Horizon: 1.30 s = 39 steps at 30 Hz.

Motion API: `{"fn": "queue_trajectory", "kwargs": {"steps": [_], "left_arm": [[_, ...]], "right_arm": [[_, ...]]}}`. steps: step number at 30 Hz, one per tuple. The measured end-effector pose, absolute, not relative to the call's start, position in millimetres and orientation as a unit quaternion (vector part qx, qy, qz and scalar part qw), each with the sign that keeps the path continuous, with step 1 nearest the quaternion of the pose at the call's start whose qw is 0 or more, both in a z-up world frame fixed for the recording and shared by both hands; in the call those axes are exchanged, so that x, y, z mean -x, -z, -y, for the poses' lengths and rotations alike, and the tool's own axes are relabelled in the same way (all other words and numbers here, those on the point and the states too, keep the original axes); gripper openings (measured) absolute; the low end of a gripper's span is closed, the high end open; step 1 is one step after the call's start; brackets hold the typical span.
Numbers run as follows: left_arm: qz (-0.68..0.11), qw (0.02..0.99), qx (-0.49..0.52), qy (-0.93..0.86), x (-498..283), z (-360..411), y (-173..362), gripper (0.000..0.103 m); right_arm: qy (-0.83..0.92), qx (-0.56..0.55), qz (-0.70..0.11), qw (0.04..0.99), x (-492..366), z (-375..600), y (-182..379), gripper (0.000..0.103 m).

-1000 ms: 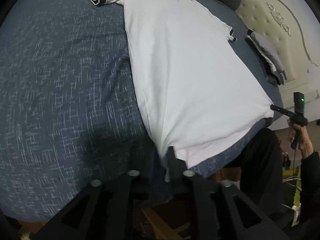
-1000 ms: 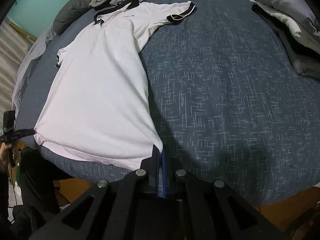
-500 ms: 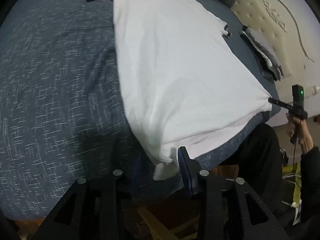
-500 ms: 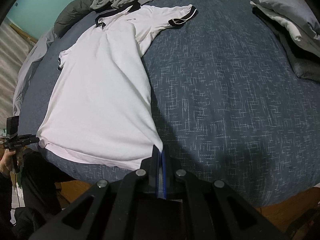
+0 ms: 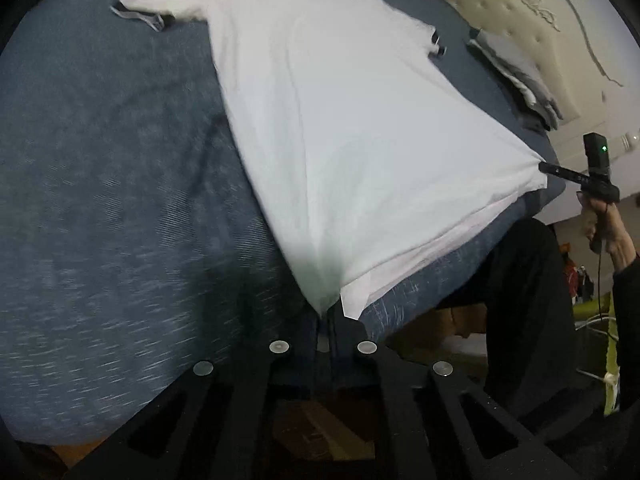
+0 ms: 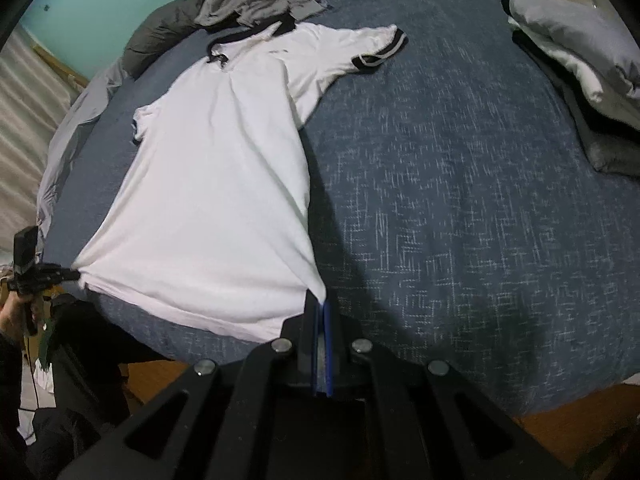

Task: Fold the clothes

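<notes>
We see a white polo shirt (image 6: 224, 184) with black collar and black-edged sleeves spread flat, front up, on a bed (image 6: 460, 208) covered in a dark blue flecked spread, its collar toward the far side and its hem along the near edge. Our left claw (image 5: 326, 312) is closed tight on one bottom corner of the shirt, the fabric gathered into a point between the two fingers, with a small flap of hem folded out just beside them. Our right claw (image 6: 319, 306) is likewise pinched shut on the other bottom corner, its blue-padded fingers pressed together with the cloth between them. The hem runs taut between the two corners, and from each wrist view we can see the other claw at the far corner, held in a hand (image 5: 604, 228) with a dark sleeve. Beyond the collar lies a crumpled grey garment (image 6: 256, 0) and a dark bolster; a stack of folded grey and white clothes (image 6: 580, 64) sits by the padded cream headboard (image 5: 532, 12), well apart from the shirt.
</notes>
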<state>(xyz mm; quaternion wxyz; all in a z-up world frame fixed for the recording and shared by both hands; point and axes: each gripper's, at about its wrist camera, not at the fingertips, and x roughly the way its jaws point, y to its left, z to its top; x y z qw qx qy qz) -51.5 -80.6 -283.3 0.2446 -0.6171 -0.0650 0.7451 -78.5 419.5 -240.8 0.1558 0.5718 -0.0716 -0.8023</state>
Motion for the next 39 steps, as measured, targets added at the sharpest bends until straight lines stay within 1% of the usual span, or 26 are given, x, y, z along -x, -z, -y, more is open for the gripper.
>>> {"fn": "queue_trajectory", "kwargs": {"steps": [4, 7, 10, 14, 16, 18, 25, 28, 29, 30, 31, 32, 33, 39], "left_arm": [[0.081, 0.260, 0.624, -0.733, 47.9, 98.8, 270.8, 0.004], [0.088, 0.253, 0.642, -0.718, 49.4, 100.4, 292.2, 0.004], [0.072, 0.231, 0.656, -0.714, 52.3, 94.6, 318.6, 0.006], [0.075, 0.217, 0.661, -0.715, 56.4, 92.6, 335.2, 0.006], [0.079, 0.216, 0.657, -0.718, 58.1, 93.5, 335.2, 0.006], [0.080, 0.217, 0.652, -0.722, 59.1, 93.1, 333.5, 0.004], [0.093, 0.221, 0.645, -0.726, 60.3, 89.9, 327.3, 0.004], [0.098, 0.229, 0.644, -0.724, 55.6, 84.3, 321.8, 0.006], [0.097, 0.235, 0.643, -0.722, 53.3, 80.8, 319.9, 0.010], [0.094, 0.239, 0.644, -0.720, 50.8, 76.9, 318.6, 0.013], [0.093, 0.239, 0.646, -0.719, 50.3, 74.0, 320.0, 0.023], [0.092, 0.238, 0.647, -0.718, 50.6, 71.8, 322.6, 0.030], [0.092, 0.237, 0.649, -0.717, 51.0, 69.5, 325.2, 0.031], [0.082, 0.229, 0.658, -0.713, 52.9, 57.5, 340.5, 0.030]], "right_arm": [[0.798, -0.578, 0.062, 0.160, 76.4, -416.1, 249.0, 0.002], [0.789, -0.592, 0.064, 0.154, 77.7, -411.3, 269.1, 0.002], [0.784, -0.602, 0.059, 0.140, 81.5, -407.3, 285.9, 0.002], [0.789, -0.599, 0.061, 0.121, 88.1, -410.4, 291.6, 0.002], [0.792, -0.596, 0.059, 0.117, 92.8, -411.7, 290.5, 0.002], [0.794, -0.595, 0.050, 0.115, 96.5, -409.3, 289.6, 0.002], [0.797, -0.594, 0.049, 0.102, 102.3, -408.5, 293.5, 0.002], [0.794, -0.596, 0.060, 0.104, 101.2, -409.8, 293.8, 0.003], [0.796, -0.593, 0.063, 0.105, 100.2, -410.4, 293.0, 0.005], [0.797, -0.591, 0.064, 0.105, 99.3, -410.8, 292.2, 0.010], [0.797, -0.590, 0.066, 0.106, 98.2, -411.1, 291.4, 0.013], [0.796, -0.591, 0.070, 0.112, 96.2, -412.1, 291.1, 0.021], [0.795, -0.592, 0.072, 0.116, 94.5, -412.6, 291.3, 0.028], [0.789, -0.594, 0.080, 0.135, 84.8, -411.9, 292.2, 0.030]]}}
